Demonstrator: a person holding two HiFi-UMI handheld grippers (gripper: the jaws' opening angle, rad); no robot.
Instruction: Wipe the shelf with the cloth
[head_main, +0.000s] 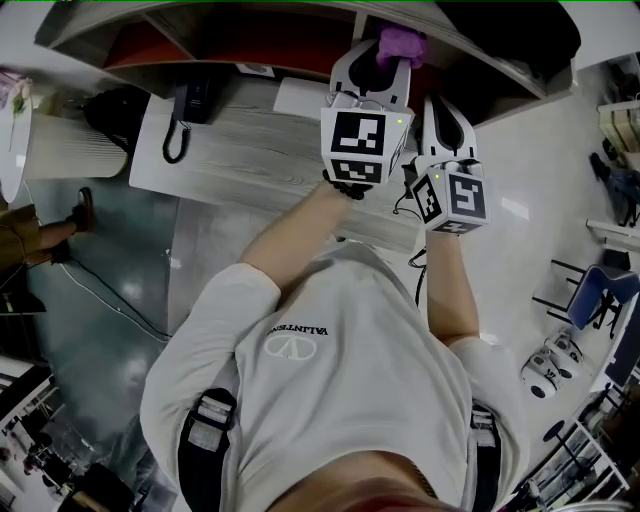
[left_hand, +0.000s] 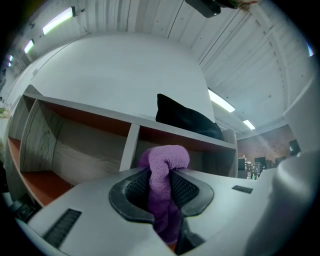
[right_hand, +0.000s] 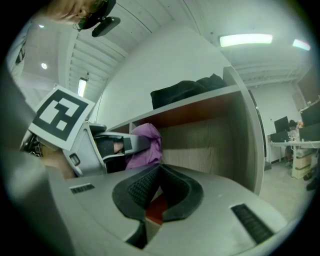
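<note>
A purple cloth bulges out from between the pads of my left gripper, which is shut on it. From the head camera, the left gripper holds the cloth at the mouth of the shelf. The shelf is a wood-grain unit with red-orange floors and an upright divider. My right gripper hangs just right of the left one. In its own view the right gripper is shut with nothing in it, facing the right compartment, and the cloth shows to its left.
A black bag lies on top of the shelf. Below the shelf is a grey wood desk with a corded phone and a white sheet. The shelf's right end wall stands close. Chairs are at the right.
</note>
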